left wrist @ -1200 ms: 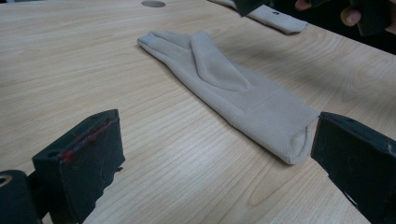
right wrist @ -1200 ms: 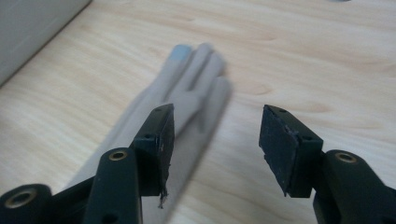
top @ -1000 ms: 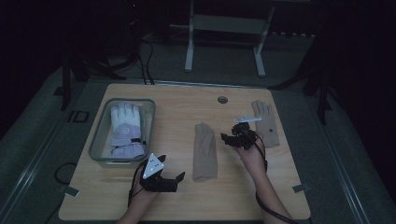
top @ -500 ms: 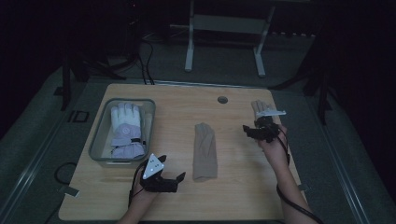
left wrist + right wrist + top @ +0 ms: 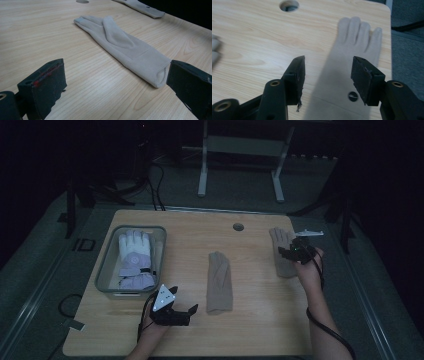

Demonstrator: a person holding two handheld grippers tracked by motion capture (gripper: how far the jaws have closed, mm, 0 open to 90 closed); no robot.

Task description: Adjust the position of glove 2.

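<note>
Hovering half-open and empty, the right gripper (image 5: 291, 251) has swung from mid-table out over the far-right glove (image 5: 352, 62), jaws astride it, likely to grab it; the jaws just narrowed a little

Left gripper (image 5: 184, 311) stays wide and empty by the middle glove (image 5: 220, 282), with a white pair in the bin (image 5: 106, 265)

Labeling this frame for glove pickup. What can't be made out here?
- Right glove, high view: the right gripper covers part of it; contact can't be judged.
- Same glove, right gripper view: cuff cut off by the bottom edge.
- Middle glove, left gripper view: cuff corner hidden behind a jaw.
- Gloves in the bin, high view: count unclear, they overlap.
- Left gripper, high view: dark; jaw gap unreadable there.
</note>
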